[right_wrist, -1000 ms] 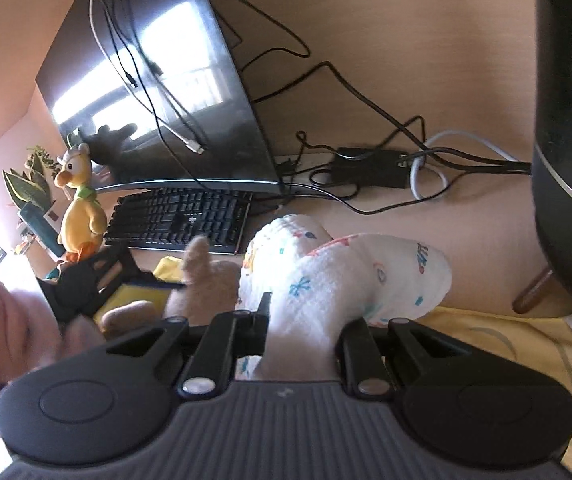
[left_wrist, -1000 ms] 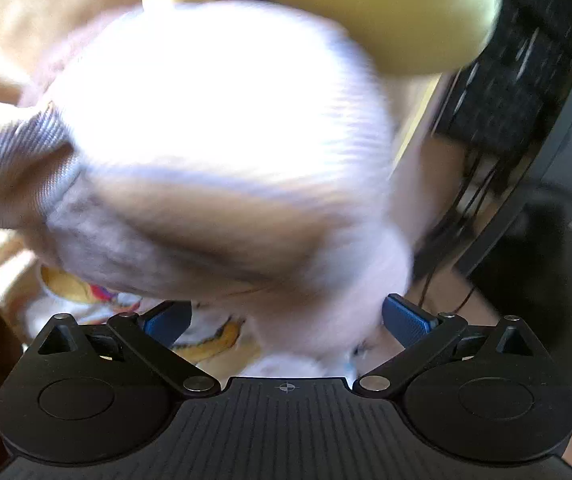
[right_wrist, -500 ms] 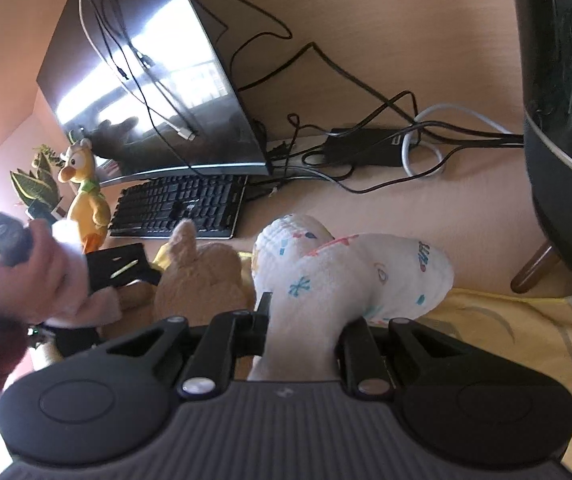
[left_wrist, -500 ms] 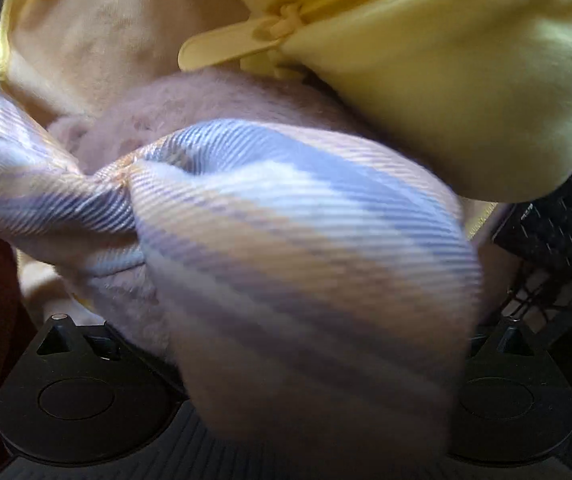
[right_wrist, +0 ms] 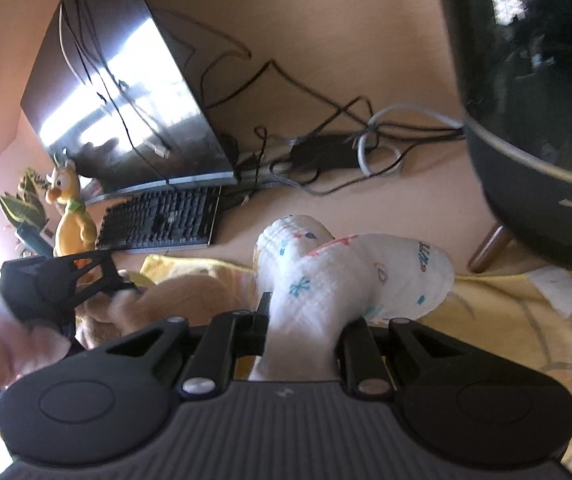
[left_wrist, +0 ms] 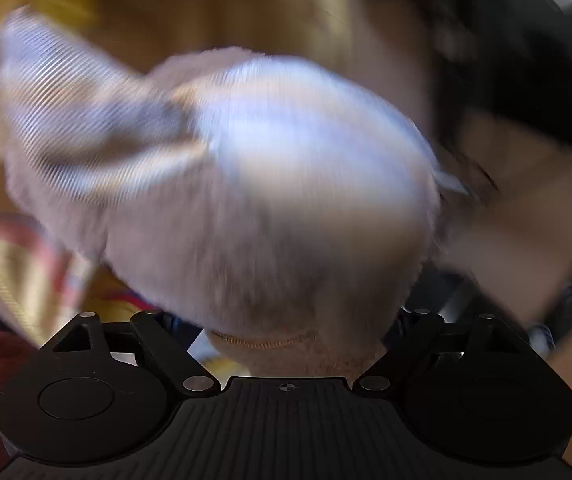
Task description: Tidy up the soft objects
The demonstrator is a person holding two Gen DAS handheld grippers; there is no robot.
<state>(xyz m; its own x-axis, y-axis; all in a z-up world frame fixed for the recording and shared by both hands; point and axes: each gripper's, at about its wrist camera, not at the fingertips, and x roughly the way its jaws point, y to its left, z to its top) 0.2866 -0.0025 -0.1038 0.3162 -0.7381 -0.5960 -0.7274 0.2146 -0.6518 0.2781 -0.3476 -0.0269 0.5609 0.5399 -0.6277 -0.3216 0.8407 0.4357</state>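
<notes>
A tan plush toy [left_wrist: 286,208] with a blue-and-cream striped bow [left_wrist: 85,120] fills the blurred left wrist view. My left gripper [left_wrist: 286,320] is closing on it, and the plush spans the whole gap between the jaws and hides the fingertips. The right wrist view shows that same left gripper [right_wrist: 117,284] reaching into the tan plush [right_wrist: 189,296]. My right gripper [right_wrist: 302,320] is shut on a white bone-shaped cloth pillow [right_wrist: 350,272] with small coloured prints, held just above a yellow blanket [right_wrist: 506,320].
Behind stand a dark monitor [right_wrist: 125,92], a black keyboard [right_wrist: 161,220] and a tangle of cables with a power brick [right_wrist: 326,156]. A yellow duck plush [right_wrist: 71,216] and a plant [right_wrist: 21,208] are at the left. A large black round appliance [right_wrist: 534,100] looms at the right.
The left gripper's jaws have come in around the tan plush, and the gripper has rolled and lifted. The right gripper has shifted sideways, holding the white pillow throughout.
</notes>
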